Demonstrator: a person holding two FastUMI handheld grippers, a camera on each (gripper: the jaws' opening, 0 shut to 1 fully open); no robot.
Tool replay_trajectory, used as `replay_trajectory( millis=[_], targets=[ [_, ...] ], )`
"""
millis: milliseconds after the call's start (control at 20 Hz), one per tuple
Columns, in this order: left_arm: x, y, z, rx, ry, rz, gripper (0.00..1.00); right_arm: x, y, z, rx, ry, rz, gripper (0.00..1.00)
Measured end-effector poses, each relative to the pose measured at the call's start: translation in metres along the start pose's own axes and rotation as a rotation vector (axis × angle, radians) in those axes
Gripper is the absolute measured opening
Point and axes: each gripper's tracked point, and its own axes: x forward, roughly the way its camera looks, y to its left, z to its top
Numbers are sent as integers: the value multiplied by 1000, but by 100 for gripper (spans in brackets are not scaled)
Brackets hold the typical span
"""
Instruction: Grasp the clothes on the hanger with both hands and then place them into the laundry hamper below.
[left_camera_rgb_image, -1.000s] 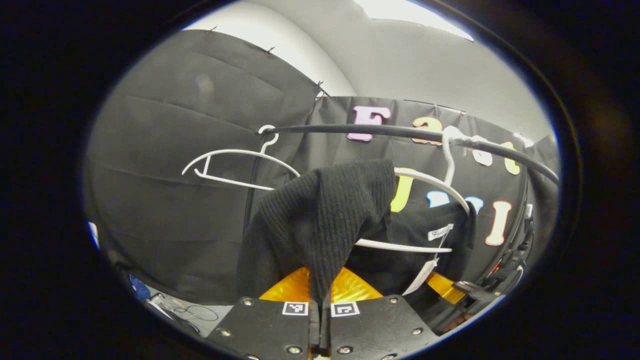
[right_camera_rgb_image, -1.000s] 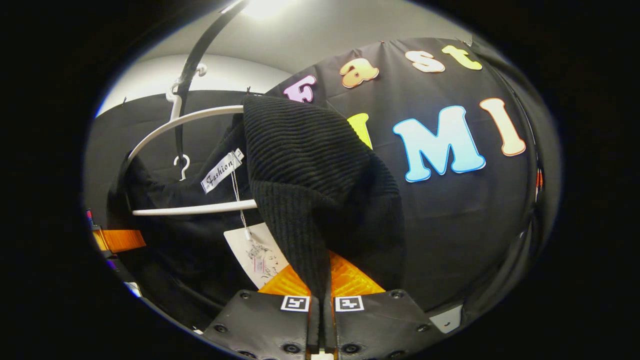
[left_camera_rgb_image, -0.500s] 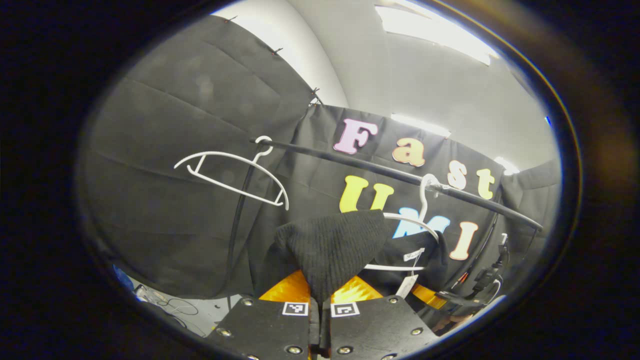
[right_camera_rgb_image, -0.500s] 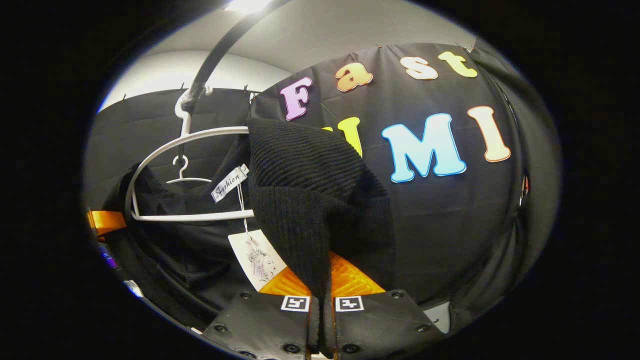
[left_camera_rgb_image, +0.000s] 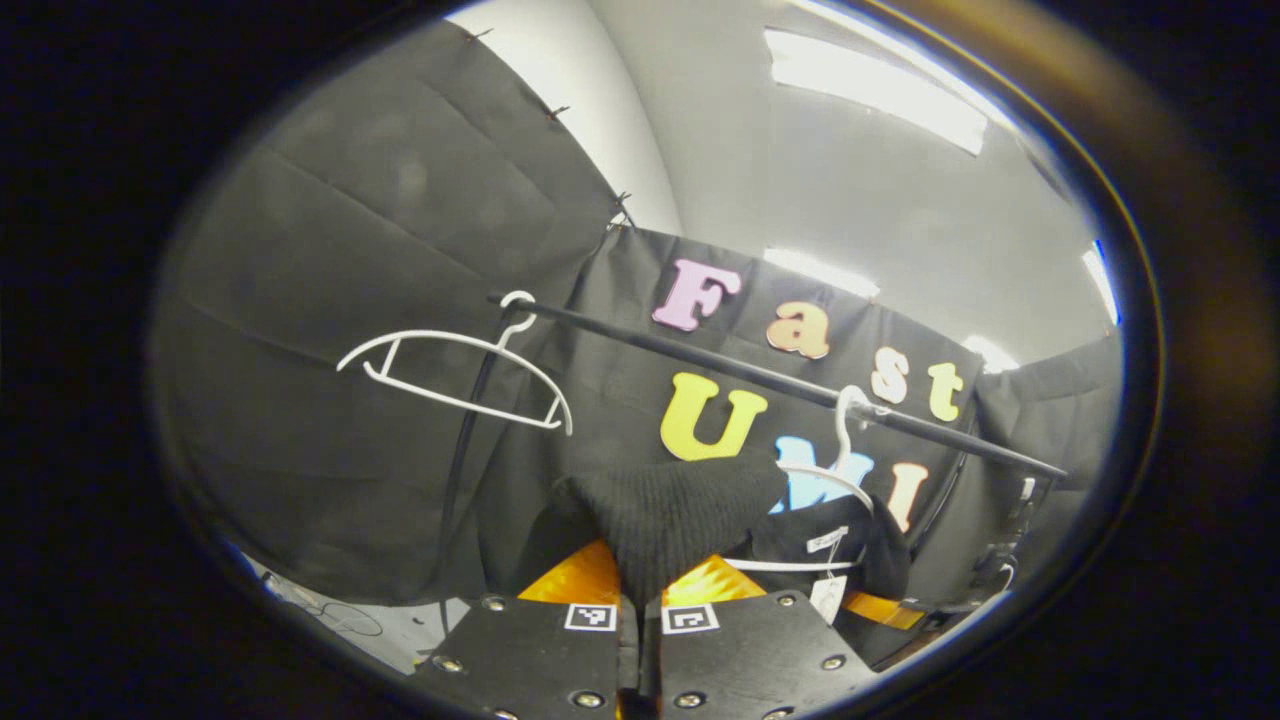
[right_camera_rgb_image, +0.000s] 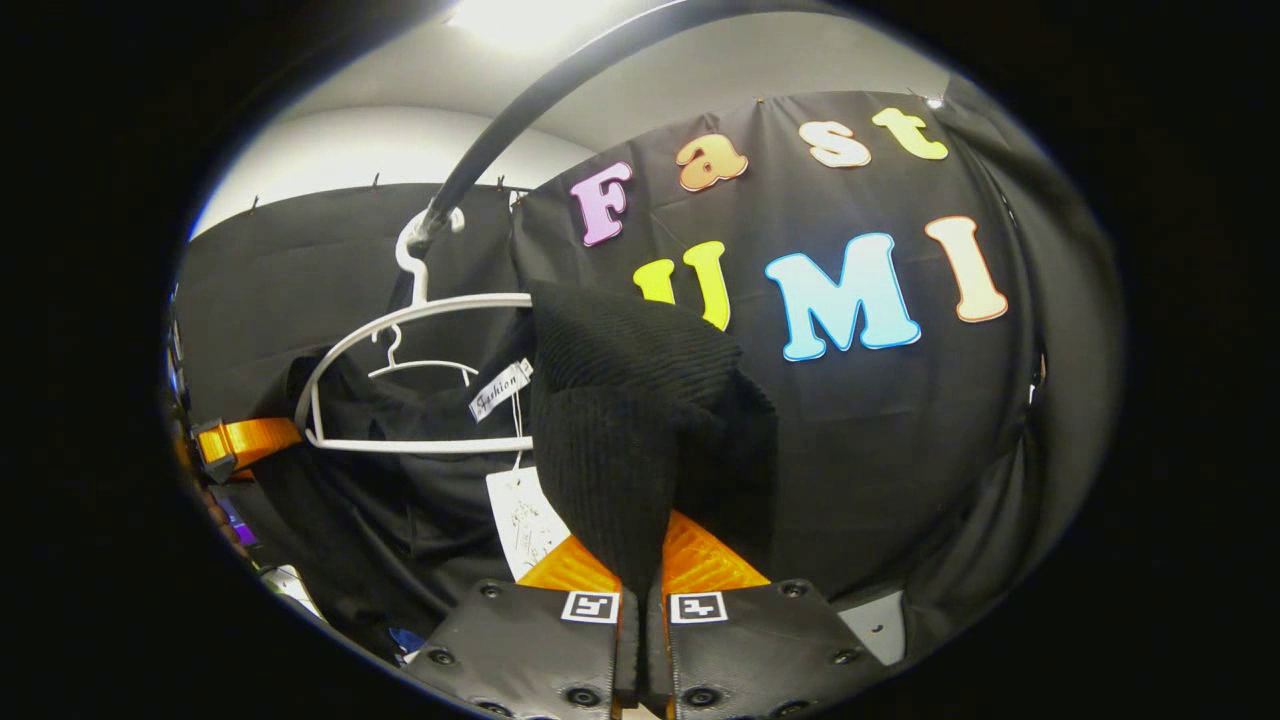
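The black ribbed sweater hangs partly off its white hanger, which is hooked on the black rail. The right gripper is pinched tight on one bunched shoulder; in the left gripper view the left gripper is likewise clamped on a fold of the knit. To do this well, I'd draw both shoulders evenly clear of the hanger's arms, minding the dangling paper tag, before lowering. An empty hanger hangs further along.
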Motion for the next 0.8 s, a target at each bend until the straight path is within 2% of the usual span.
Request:
replay_trajectory(
  millis=[150, 200, 250, 350, 450, 550, 600, 650, 750, 800],
  targets=[
    [4, 0, 17, -10, -23, -22, 1, -6, 2, 5, 38, -1, 0, 2],
    [5, 0, 22, -16, -29, -29, 1, -8, 1, 7, 48, -2, -6, 5],
    [9, 2, 25, -16, -34, -35, 1, -9, -1, 10, 65, -4, -10, 2],
    [12, 7, 30, -9, -40, -44, 1, -12, -1, 14, 110, -12, -11, 5],
    [14, 9, 34, -10, -40, -57, 1, -15, -3, 15, 130, -9, -11, 2],
    [16, 12, 38, -15, -41, -68, 0, -15, -1, 12, 130, 9, 0, 2],
    [16, 14, 40, -20, -36, -75, 1, -17, 0, 10, 126, 21, 4, 5],
    [14, 17, 39, -19, -34, -80, 1, -17, 0, 8, 119, 29, 7, 2],
    [17, 20, 38, -2, -30, -86, 1, -17, 1, 5, 106, 42, 12, 5],
    [20, 22, 38, 8, -28, -86, 2, -18, 1, 4, 100, 49, 16, 2]
  ],
)
